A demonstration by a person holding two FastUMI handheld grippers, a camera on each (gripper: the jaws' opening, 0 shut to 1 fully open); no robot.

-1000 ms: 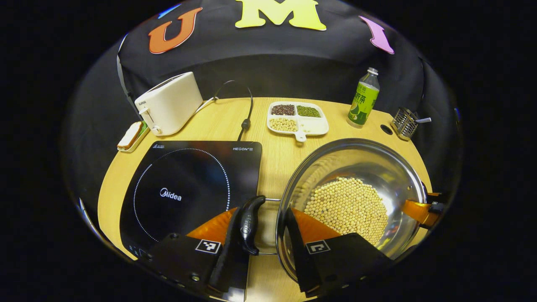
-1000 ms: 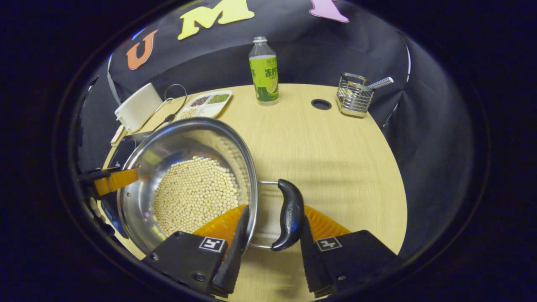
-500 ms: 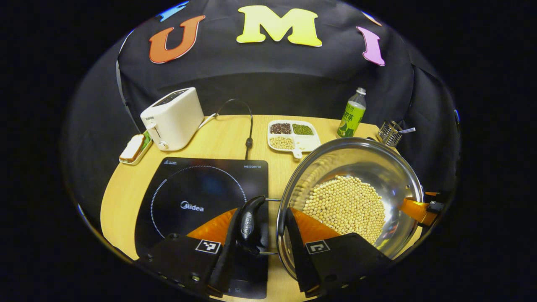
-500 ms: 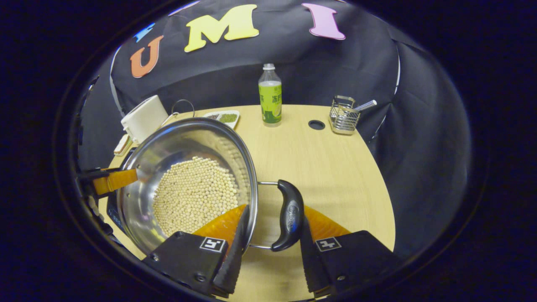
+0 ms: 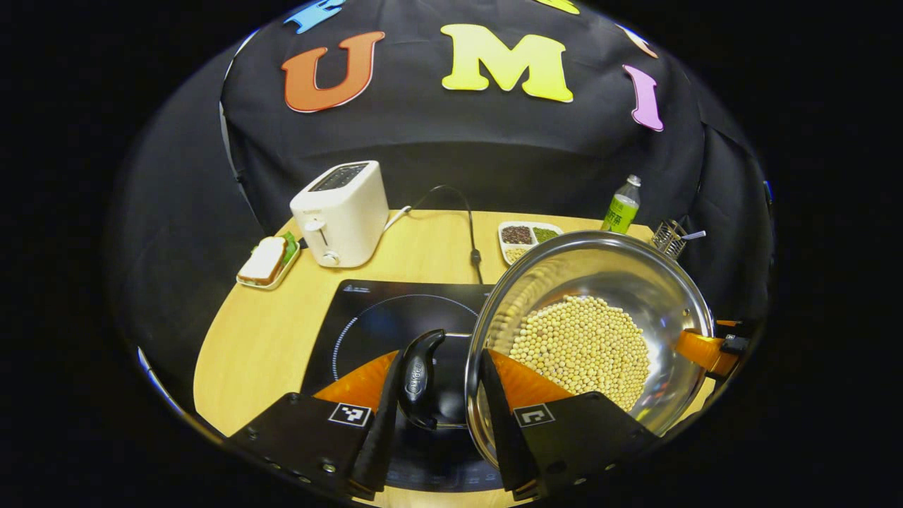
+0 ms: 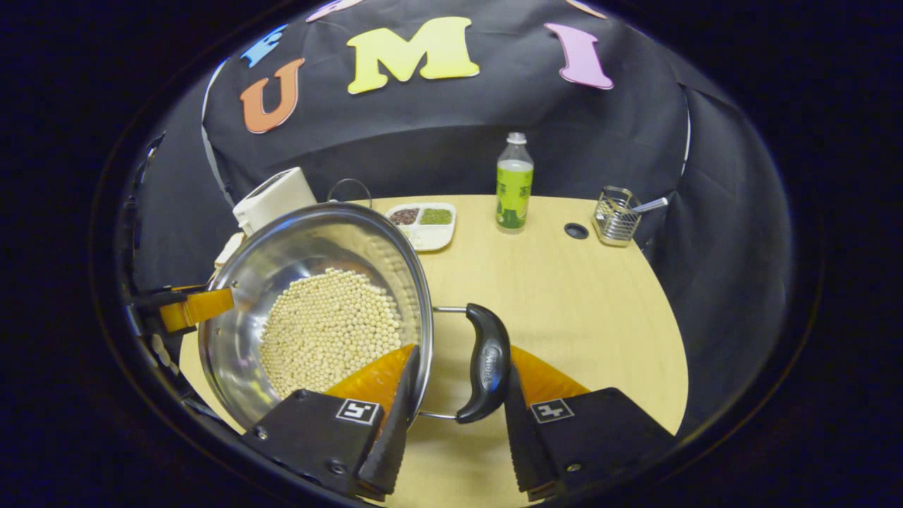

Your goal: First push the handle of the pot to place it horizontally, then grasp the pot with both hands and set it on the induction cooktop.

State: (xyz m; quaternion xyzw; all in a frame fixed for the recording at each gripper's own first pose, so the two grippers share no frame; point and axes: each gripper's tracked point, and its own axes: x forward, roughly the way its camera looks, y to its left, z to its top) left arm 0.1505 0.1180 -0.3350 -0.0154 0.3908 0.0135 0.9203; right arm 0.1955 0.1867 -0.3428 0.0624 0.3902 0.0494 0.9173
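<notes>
So the pot (image 5: 592, 339) is up in the air and travelling. Compared with a second ago, the cooktop (image 5: 395, 317) has slid from the left of the left gripper view to right under the near handle (image 5: 417, 367), and the table edge sits lower in frame, so I'd say lift is done and it's mid-carry, roughly half over the glass.

Left gripper (image 5: 437, 402) straddles the pot's rim and that handle, one finger outside the handle, the other inside the pot wall (looks clamped, but I can't see both pads actually pressing). Same story for the right gripper (image 6: 455, 395) on the other handle (image 6: 485, 361) at bottom centre of the right gripper view.

The pot is full of beans (image 5: 582, 349), so a tilt would spill them.

Around: toaster (image 5: 342, 212) and sandwich plate (image 5: 267, 259) at left, its cord (image 5: 471, 240) ending near the cooktop's far edge, bean tray (image 5: 525, 236) just behind the rim, bottle (image 6: 513, 183) and wire caddy (image 6: 617, 215) far right. Nothing sits on the cooktop ring.
</notes>
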